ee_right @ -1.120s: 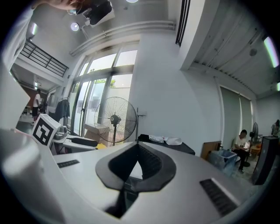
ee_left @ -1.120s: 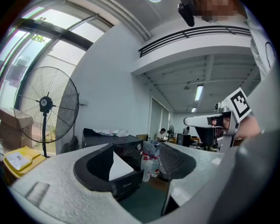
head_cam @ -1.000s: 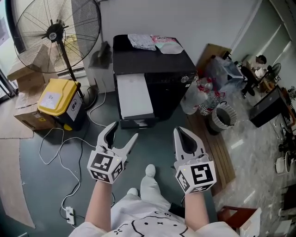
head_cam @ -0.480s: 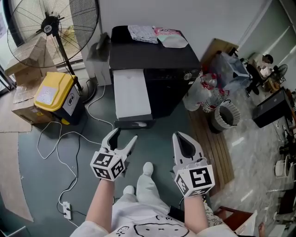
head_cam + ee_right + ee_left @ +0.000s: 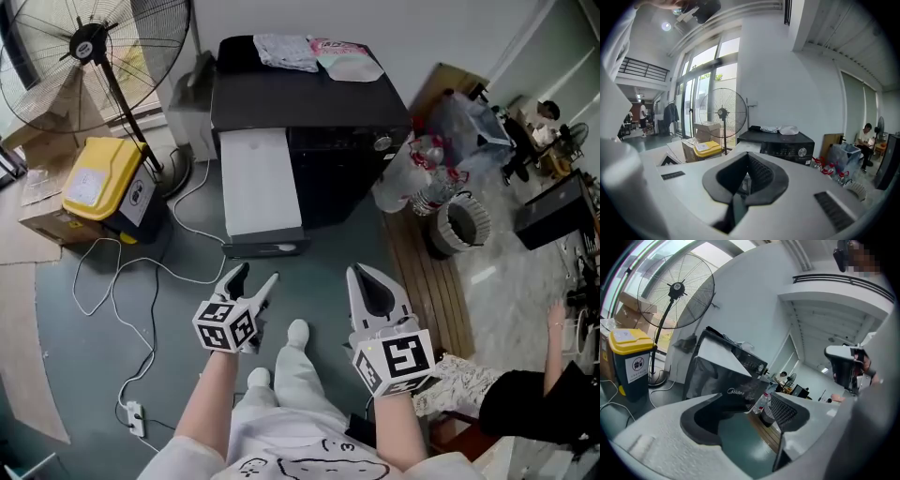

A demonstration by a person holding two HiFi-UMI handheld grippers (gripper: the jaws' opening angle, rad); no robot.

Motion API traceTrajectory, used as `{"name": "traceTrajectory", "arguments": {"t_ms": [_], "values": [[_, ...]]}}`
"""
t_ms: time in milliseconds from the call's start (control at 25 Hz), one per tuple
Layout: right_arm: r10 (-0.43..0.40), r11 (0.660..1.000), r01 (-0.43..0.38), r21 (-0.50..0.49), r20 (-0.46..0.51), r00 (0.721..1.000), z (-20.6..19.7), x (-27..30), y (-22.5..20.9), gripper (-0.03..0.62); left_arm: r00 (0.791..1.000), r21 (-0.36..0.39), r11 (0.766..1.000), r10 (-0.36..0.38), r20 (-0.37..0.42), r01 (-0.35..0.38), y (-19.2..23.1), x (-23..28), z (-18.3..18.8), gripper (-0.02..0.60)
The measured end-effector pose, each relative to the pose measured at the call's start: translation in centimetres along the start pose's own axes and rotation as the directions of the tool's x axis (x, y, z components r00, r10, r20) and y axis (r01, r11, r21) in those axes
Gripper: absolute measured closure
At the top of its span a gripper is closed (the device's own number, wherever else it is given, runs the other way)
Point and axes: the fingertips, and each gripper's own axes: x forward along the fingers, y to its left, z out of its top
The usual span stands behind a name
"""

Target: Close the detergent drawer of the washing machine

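Drawer point(image 5: 260, 183) stands pulled out of the black washing machine point(image 5: 309, 103), ahead of both grippers and apart from them. Left gripper point(image 5: 258, 275) has jaws spread and empty; right gripper point(image 5: 360, 274) has jaws pressed together. Only the right gripper view shows the machine's knob point(image 5: 802, 152).

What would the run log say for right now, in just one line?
left tongs: open, empty | right tongs: shut, empty | washing machine: ahead, not touched

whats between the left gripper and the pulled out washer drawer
Only bare floor. In the head view the left gripper hovers with jaws apart just short of the drawer, and nothing lies in that gap.
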Motion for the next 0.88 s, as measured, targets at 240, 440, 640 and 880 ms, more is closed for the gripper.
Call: {"name": "traceTrajectory", "arguments": {"t_ms": [240,440,640,880], "values": [[0.015,1.000,-0.015,-0.011,-0.021,1.000,-0.5,1.0,-0.2,0.594,1.000,-0.064,0.998,0.007,-0.012,-0.008,1.3,2.1,-2.1,0.256],[0.035,0.999,-0.037,-0.039,-0.048,0.998,-0.8,1.8,-0.5,0.594,1.000,-0.100,0.995,0.021,-0.003,-0.021,2.6,3.9,-3.4,0.256],[0.046,0.997,-0.050,-0.051,-0.072,0.996,-1.4,2.7,-1.5,0.594,1.000,-0.119,0.993,0.028,0.002,-0.028,3.4,5.7,-4.0,0.256],[0.075,0.994,-0.081,-0.070,-0.082,0.994,-1.5,4.0,-2.2,0.594,0.999,-0.124,0.992,0.033,0.039,-0.028,3.7,6.8,-4.0,0.256]]}}
